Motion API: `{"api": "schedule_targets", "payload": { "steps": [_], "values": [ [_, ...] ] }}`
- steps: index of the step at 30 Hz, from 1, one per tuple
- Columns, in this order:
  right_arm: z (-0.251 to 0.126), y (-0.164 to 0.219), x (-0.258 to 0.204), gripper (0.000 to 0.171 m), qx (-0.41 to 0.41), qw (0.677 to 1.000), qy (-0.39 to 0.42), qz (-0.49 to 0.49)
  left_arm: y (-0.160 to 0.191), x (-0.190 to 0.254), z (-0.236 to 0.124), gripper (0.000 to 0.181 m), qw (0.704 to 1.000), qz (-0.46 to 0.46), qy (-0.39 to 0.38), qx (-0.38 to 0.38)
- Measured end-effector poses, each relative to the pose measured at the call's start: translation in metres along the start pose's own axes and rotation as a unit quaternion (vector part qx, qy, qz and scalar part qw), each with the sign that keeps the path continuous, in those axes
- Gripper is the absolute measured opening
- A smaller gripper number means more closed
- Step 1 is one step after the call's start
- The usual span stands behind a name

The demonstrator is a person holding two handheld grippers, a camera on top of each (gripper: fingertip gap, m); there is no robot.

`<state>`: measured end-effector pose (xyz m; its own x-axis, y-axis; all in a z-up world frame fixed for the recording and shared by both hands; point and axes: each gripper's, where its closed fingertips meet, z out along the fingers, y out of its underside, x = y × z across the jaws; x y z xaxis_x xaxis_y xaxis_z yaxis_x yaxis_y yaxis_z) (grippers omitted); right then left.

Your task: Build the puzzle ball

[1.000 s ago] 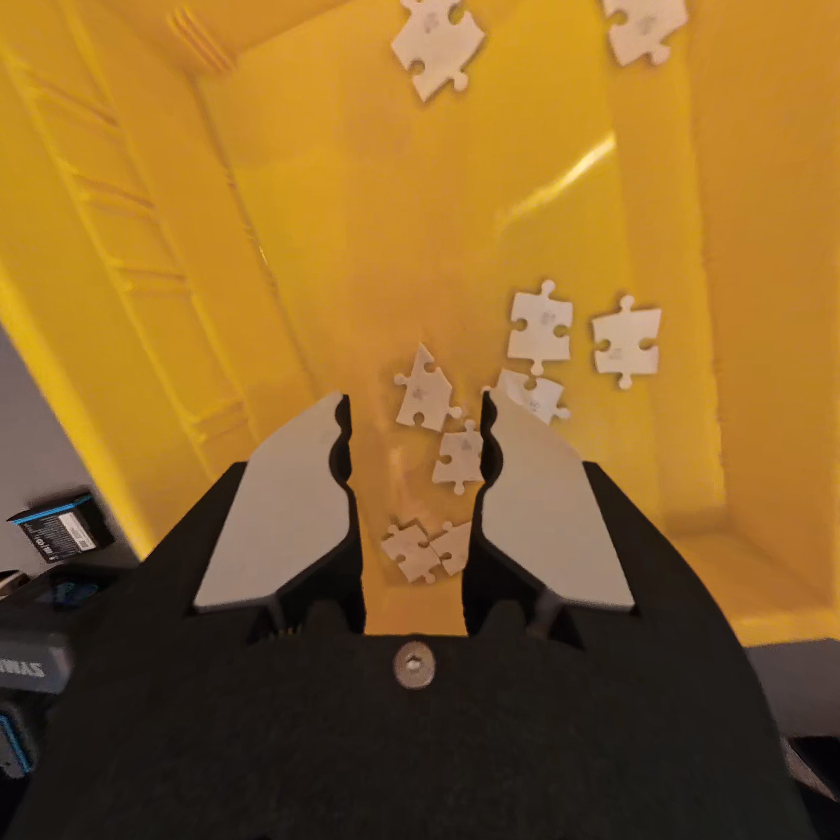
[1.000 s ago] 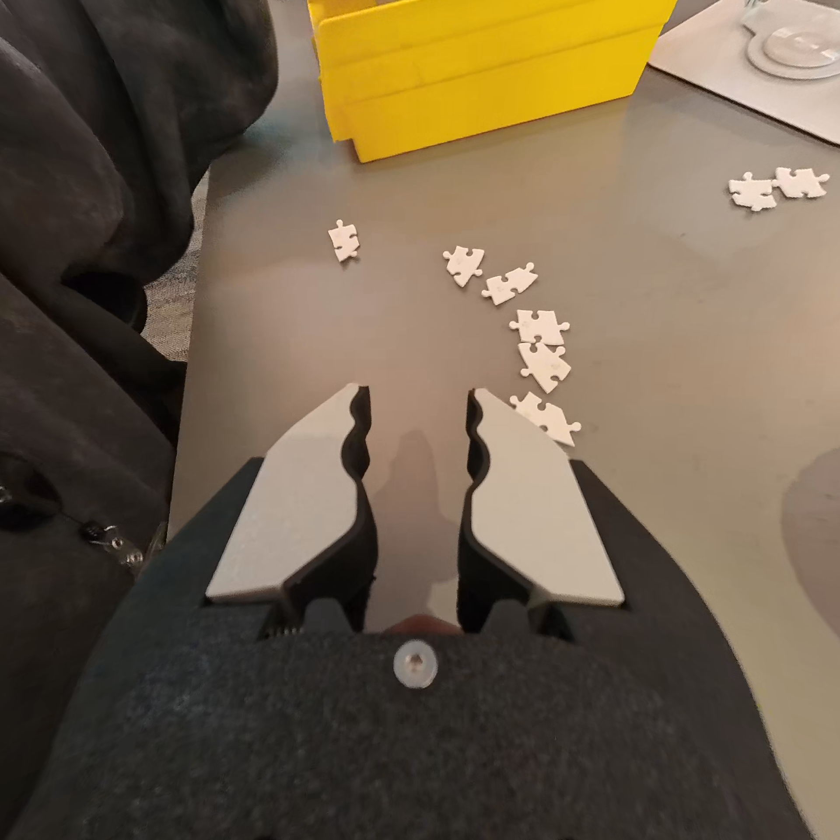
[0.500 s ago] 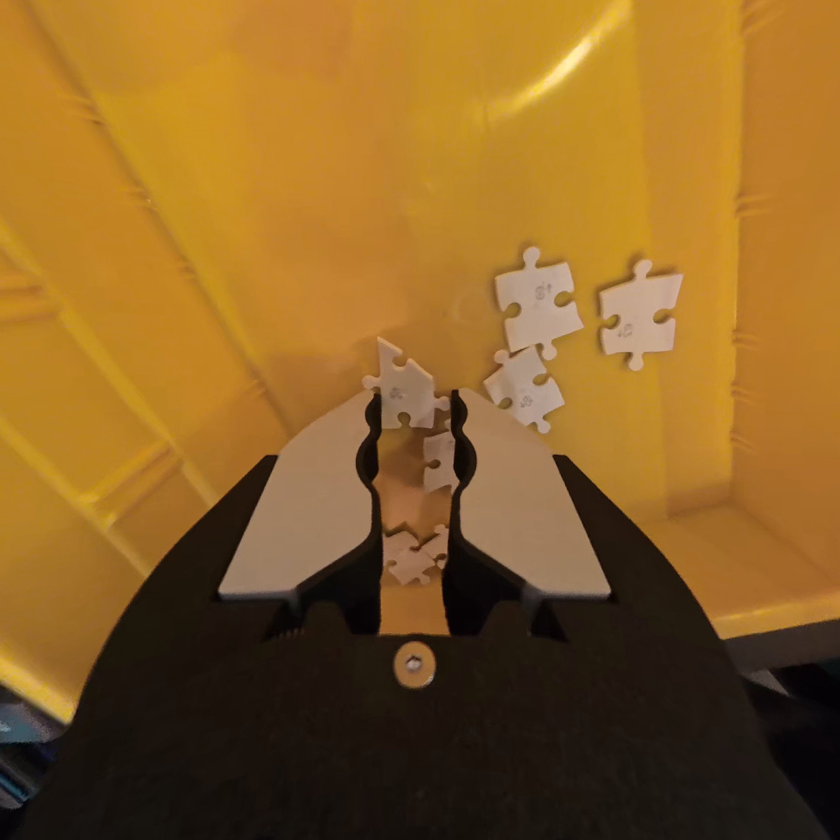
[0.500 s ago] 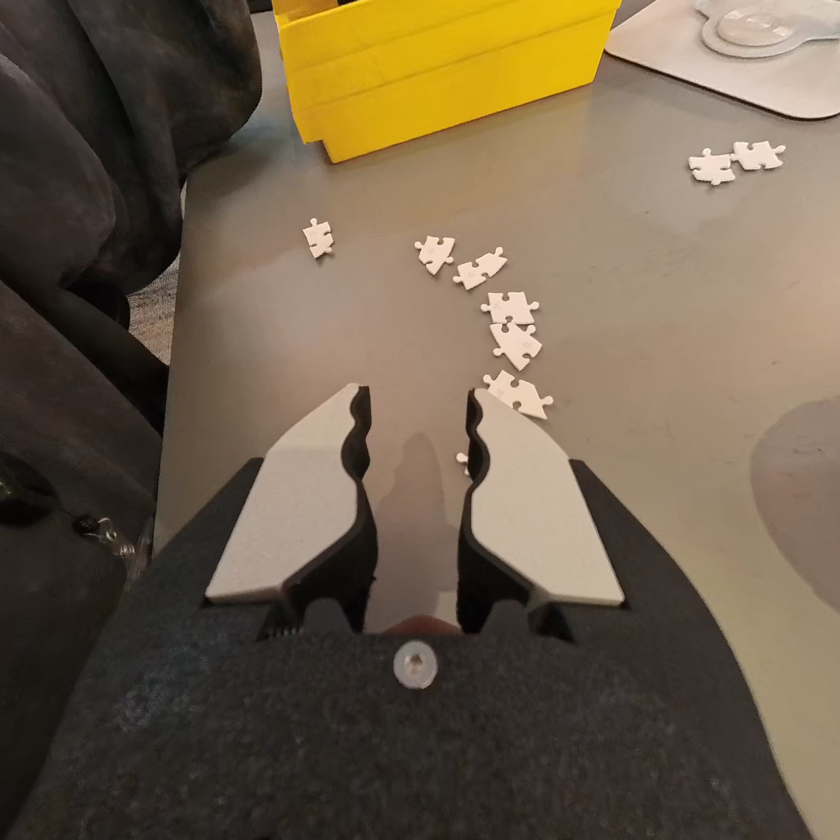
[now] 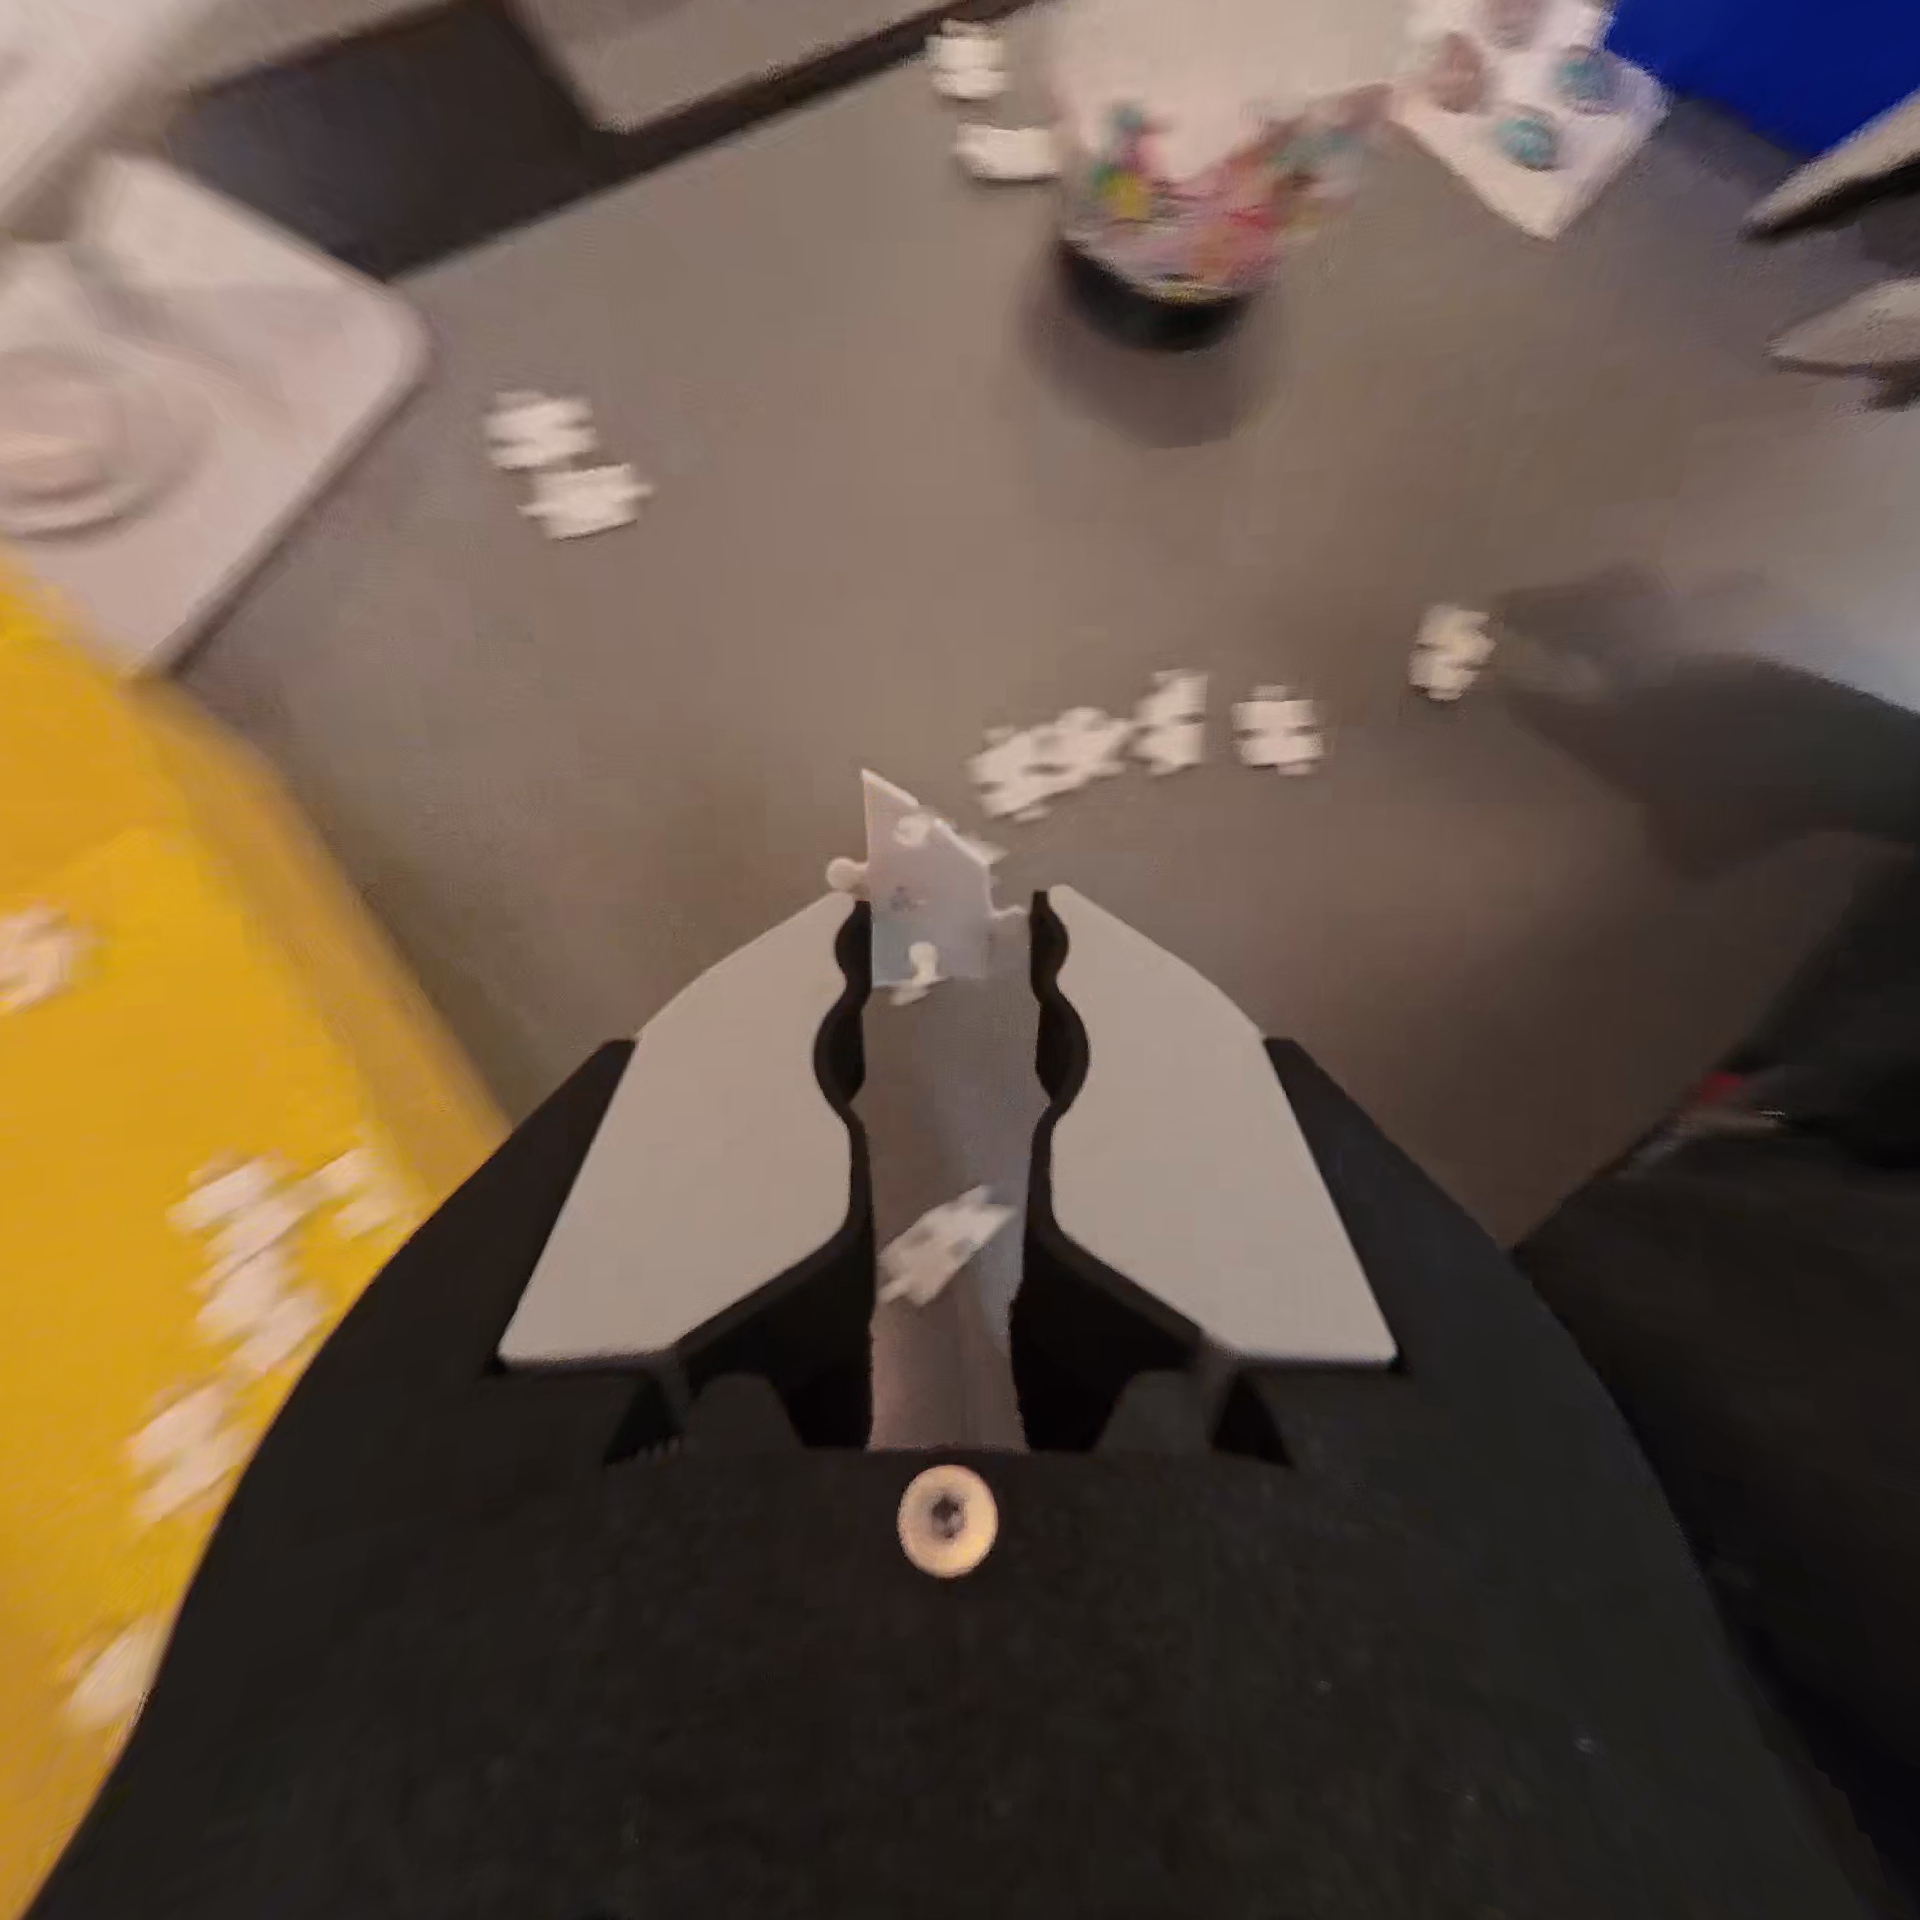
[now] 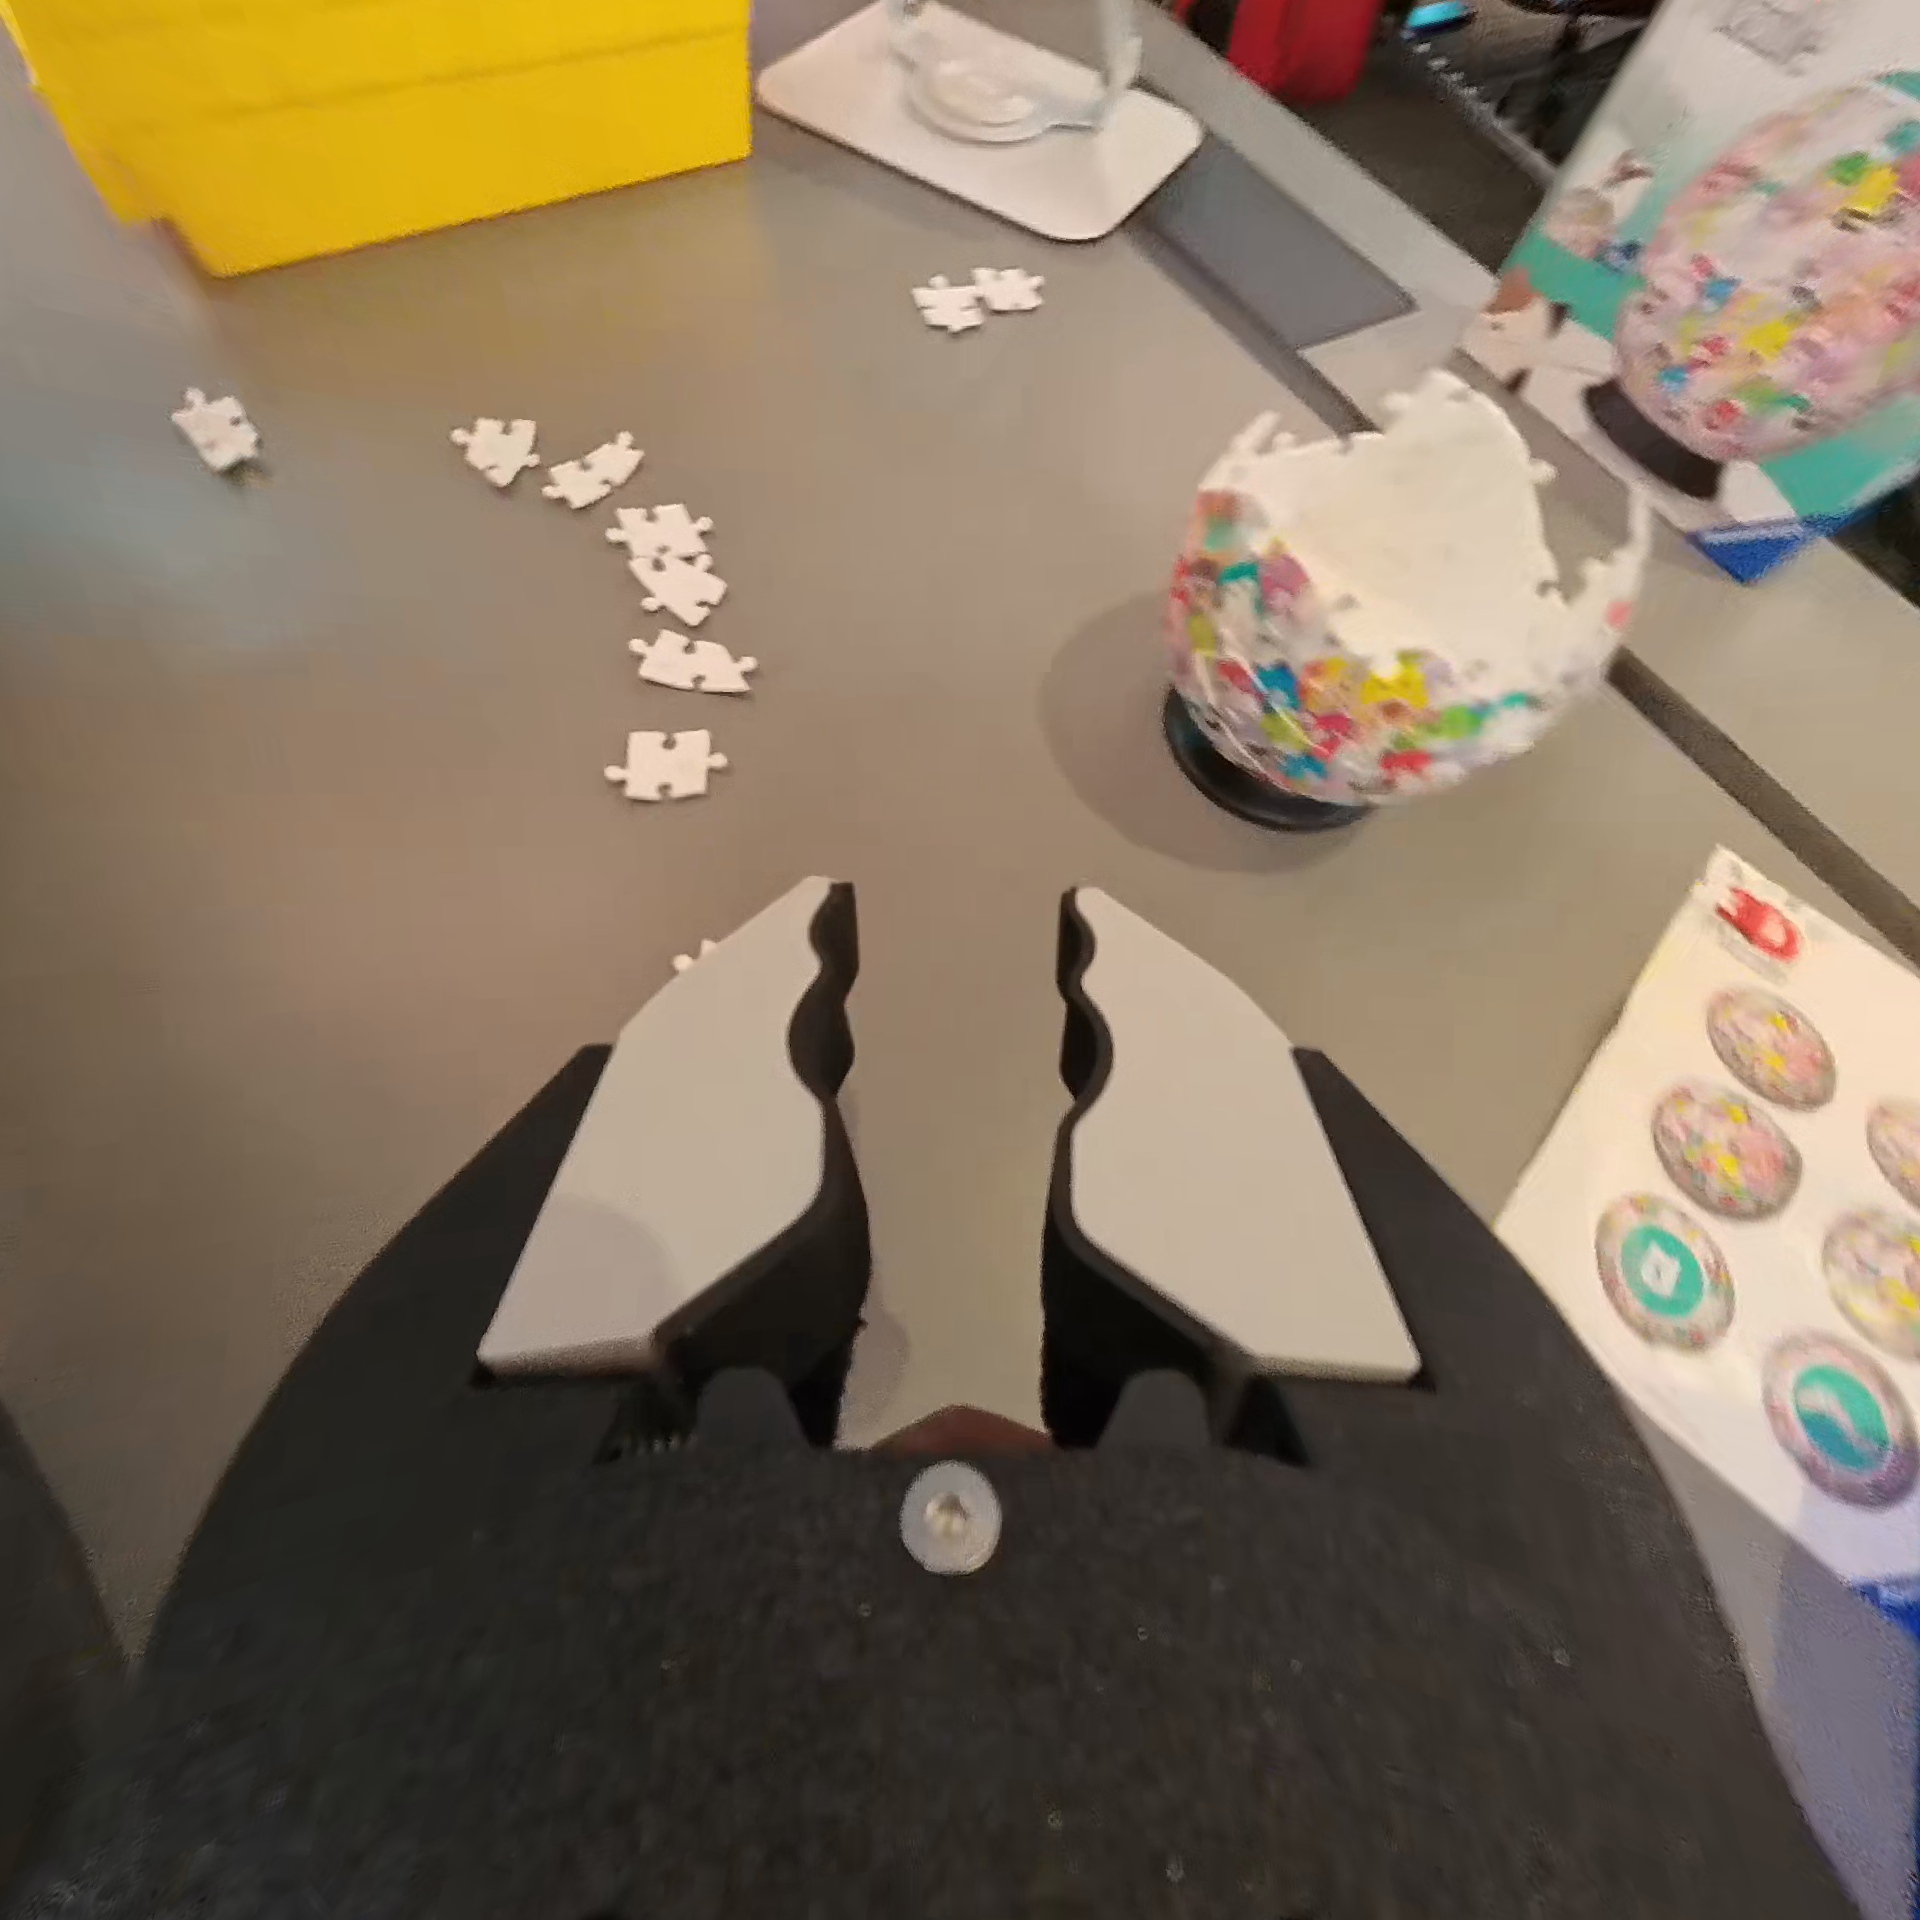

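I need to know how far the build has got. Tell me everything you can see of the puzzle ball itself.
The puzzle ball is a part-built shell, roughly its lower half. Its outside shows bright pictures in many colours; the hollow inside is plain white. The top rim is jagged, with tabs and notches of unfinished rows, higher at the back. It sits upright on a dark round stand on the grey table, in front of the printed box. Neither gripper touches it. In the left wrist view it is only a blur.
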<state>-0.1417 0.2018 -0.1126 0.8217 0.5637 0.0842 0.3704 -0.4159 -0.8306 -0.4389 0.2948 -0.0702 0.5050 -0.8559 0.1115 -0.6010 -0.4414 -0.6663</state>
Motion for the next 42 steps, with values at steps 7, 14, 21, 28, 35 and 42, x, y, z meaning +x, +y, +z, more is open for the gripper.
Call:
{"api": "schedule_targets", "payload": {
  "steps": [7, 14, 21, 28, 35, 42],
  "values": [
    [-0.020, 0.040, 0.007, 0.036, 0.046, 0.997, 0.017, 0.065, 0.022, 0.115, 0.138, 0.029, 0.976, 0.090, 0.023, -0.195],
    [-0.021, 0.072, -0.013, 0.035, 0.063, 0.995, 0.006, 0.074, 0.015, 0.158, 0.197, 0.029, 0.959, 0.089, 0.026, -0.268],
    [-0.031, 0.065, -0.025, 0.036, 0.076, 0.995, -0.012, 0.056, 0.023, 0.161, 0.215, 0.029, 0.944, 0.098, -0.017, -0.316],
    [-0.029, 0.063, -0.033, 0.036, 0.078, 0.995, -0.034, 0.056, 0.021, 0.160, 0.202, 0.052, 0.955, 0.074, -0.019, -0.285],
    [-0.014, 0.060, -0.048, 0.036, 0.065, 0.995, -0.057, 0.041, 0.016, 0.151, 0.182, 0.042, 0.974, 0.084, 0.015, -0.210],
    [-0.015, 0.059, -0.048, 0.035, 0.070, 0.995, -0.054, 0.045, 0.032, 0.162, 0.207, 0.046, 0.963, 0.145, 0.062, -0.219]
  ]
}}
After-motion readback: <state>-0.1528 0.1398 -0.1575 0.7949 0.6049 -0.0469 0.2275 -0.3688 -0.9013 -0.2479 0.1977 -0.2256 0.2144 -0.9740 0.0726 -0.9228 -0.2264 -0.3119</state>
